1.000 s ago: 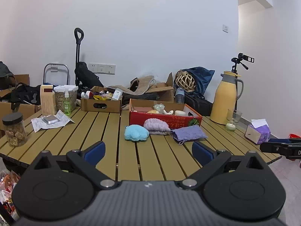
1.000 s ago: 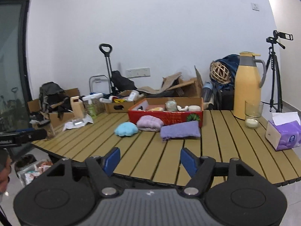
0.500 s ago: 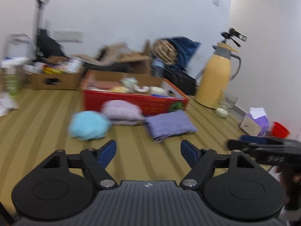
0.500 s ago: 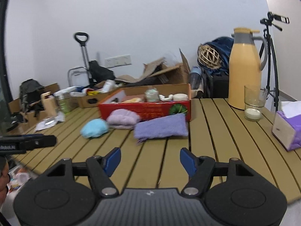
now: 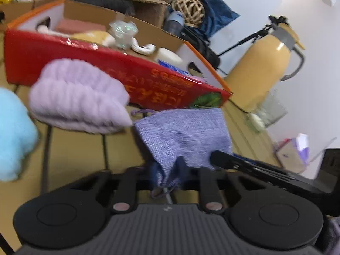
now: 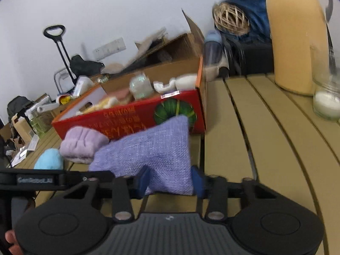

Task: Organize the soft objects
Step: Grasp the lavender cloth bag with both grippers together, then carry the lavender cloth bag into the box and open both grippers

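Both hand-held grippers [image 5: 166,175] [image 6: 170,180] pinch purple pouch [image 6: 153,155]

right of the red box [image 6: 131,123] you have bare table [image 6: 265,140], free up to the thermos [image 6: 295,38] and glass [image 6: 327,97]. the box blocks the way straight ahead. on the left, the lilac pad [image 5: 78,97] lies against the box and the blue puff [image 5: 14,131] beside it, so little room there.

Left gripper [image 5: 167,175] and right gripper [image 6: 170,180] jaws just closed, pinching cloth.
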`<state>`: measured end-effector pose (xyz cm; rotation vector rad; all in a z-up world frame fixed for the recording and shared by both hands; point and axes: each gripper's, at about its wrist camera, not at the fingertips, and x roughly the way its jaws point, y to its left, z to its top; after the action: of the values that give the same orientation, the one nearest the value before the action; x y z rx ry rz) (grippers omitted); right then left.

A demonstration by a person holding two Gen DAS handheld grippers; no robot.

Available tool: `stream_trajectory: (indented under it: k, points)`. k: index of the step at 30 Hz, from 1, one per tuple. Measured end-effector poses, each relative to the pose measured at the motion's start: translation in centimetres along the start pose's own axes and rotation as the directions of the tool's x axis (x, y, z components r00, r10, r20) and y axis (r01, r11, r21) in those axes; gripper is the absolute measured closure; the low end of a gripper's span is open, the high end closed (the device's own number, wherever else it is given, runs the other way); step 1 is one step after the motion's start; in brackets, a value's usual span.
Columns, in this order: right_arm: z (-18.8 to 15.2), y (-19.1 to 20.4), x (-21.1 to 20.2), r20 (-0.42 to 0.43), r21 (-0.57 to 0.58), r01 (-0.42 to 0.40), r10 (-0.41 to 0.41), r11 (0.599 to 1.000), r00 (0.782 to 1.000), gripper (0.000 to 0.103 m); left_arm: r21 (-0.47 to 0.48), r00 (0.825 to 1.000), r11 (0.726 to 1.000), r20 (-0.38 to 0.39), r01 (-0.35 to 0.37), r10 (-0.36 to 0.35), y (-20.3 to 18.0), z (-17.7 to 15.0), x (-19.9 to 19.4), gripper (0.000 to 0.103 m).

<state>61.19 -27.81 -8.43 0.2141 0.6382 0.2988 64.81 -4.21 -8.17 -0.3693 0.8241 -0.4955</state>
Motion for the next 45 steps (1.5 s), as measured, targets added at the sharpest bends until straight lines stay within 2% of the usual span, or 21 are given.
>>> stream_trajectory:
  k: [1, 2, 5, 8, 10, 15, 19, 21, 25, 28, 30, 33, 34, 35, 36, 37, 38, 40, 42, 44, 45]
  points:
    - [-0.1, 0.0, 0.0, -0.005, 0.005, -0.016, 0.016, 1.0, 1.0, 0.087, 0.002, 1.0, 1.0, 0.002, 0.002, -0.002, -0.1, -0.1, -0.1, 0.094]
    - [-0.3, 0.0, 0.1, -0.003, 0.015, -0.039, 0.039, 0.999, 0.999, 0.088, 0.013, 1.0, 1.0, 0.012, 0.014, -0.014, -0.2, -0.1, -0.4, 0.096]
    - [-0.6, 0.1, 0.0, 0.003, 0.006, -0.032, 0.032, 0.999, 0.999, 0.093, 0.061, 0.999, 0.998, 0.034, 0.036, -0.038, -1.3, -0.3, -1.1, 0.096]
    - [-0.5, 0.4, -1.2, 0.018, 0.005, -0.024, 0.024, 1.0, 1.0, 0.093, 0.159, 0.998, 0.987, 0.06, -0.019, 0.009, -3.7, -1.3, -2.7, 0.097]
    - [-1.1, 1.4, -3.5, 0.055, -0.034, -0.023, 0.025, 0.999, 0.998, 0.094, 0.219, 0.994, 0.976, 0.105, -0.014, -0.009, -5.1, -2.6, -5.1, 0.097]
    - [-4.3, 4.1, -8.8, 0.139, -0.084, 0.0, 0.012, 0.996, 0.99, 0.094, 0.257, 0.99, 0.966, 0.136, -0.011, -0.025, -6.3, -5.2, -8.4, 0.096]
    - [-3.3, 4.6, -9.3, 0.134, -0.079, -0.03, 0.041, 0.996, 0.99, 0.094, 0.226, 0.987, 0.974, 0.155, -0.005, -0.031, -6.0, -2.3, -9.3, 0.096]
    - [-0.8, 4.6, -9.1, 0.148, -0.081, -0.064, 0.076, 0.995, 0.986, 0.094, 0.226, 0.986, 0.974, 0.165, -0.003, -0.035, -5.8, 1.2, -8.9, 0.096]
    - [6.1, 4.9, -5.8, 0.138, -0.137, -0.075, 0.094, 0.988, 0.986, 0.094, 0.171, 0.991, 0.985, 0.131, -0.023, 0.001, -3.9, 9.2, -5.7, 0.096]
    - [11.7, 5.1, -0.4, 0.062, -0.147, -0.087, 0.097, 0.985, 0.993, 0.093, 0.116, 0.994, 0.99, 0.093, -0.076, 0.066, -1.4, 14.3, -1.6, 0.096]
    - [14.7, 5.0, 3.8, 0.006, -0.14, -0.071, 0.072, 0.988, 0.997, 0.093, 0.09, 0.995, 0.991, 0.051, -0.095, 0.091, 0.2, 16.3, 1.3, 0.096]
    - [17.6, 4.4, 10.6, -0.095, -0.124, -0.022, 0.01, 0.992, 0.995, 0.092, 0.091, 0.985, 0.981, 0.023, -0.17, 0.168, 1.7, 17.4, 4.0, 0.091]
    - [18.1, 4.2, 12.6, -0.127, -0.111, -0.018, 0.004, 0.994, 0.992, 0.091, 0.112, 0.985, 0.978, 0.01, -0.174, 0.174, 2.1, 17.4, 4.5, 0.082]
    - [18.3, 4.1, 14.5, -0.166, -0.102, -0.012, -0.005, 0.995, 0.986, 0.089, 0.117, 0.983, 0.976, 0.013, -0.185, 0.185, 2.4, 17.3, 4.6, 0.067]
    - [18.4, 4.0, 16.1, -0.199, -0.102, 0.009, -0.03, 0.995, 0.98, 0.088, 0.118, 0.983, 0.976, 0.033, -0.183, 0.18, 2.7, 17.1, 4.2, 0.062]
    - [18.2, 3.9, 17.1, -0.212, -0.109, 0.023, -0.046, 0.994, 0.976, 0.087, 0.124, 0.986, 0.978, 0.052, -0.166, 0.161, 2.9, 16.8, 3.7, 0.052]
    - [17.9, 4.1, 17.7, -0.217, -0.131, 0.029, -0.058, 0.991, 0.974, 0.085, 0.124, 0.984, 0.977, 0.069, -0.172, 0.164, 3.0, 16.7, 3.2, 0.048]
    - [17.4, 4.2, 18.4, -0.214, -0.159, 0.044, -0.078, 0.986, 0.974, 0.082, 0.12, 0.98, 0.976, 0.1, -0.182, 0.17, 3.2, 16.7, 1.7, 0.047]
    - [17.4, 4.3, 18.0, -0.217, -0.158, 0.035, -0.069, 0.987, 0.974, 0.071, 0.106, 0.98, 0.98, 0.122, -0.17, 0.156, 3.0, 16.8, -0.1, 0.047]
    - [17.6, 4.7, 16.6, -0.195, -0.183, 0.058, -0.094, 0.981, 0.976, 0.053, 0.124, 0.976, 0.978, 0.162, -0.169, 0.148, 2.3, 17.2, -2.2, 0.044]
    - [17.8, 5.1, 15.5, -0.171, -0.207, 0.071, -0.107, 0.976, 0.979, 0.052, 0.133, 0.97, 0.975, 0.189, -0.177, 0.15, 1.8, 17.2, -3.7, 0.042]
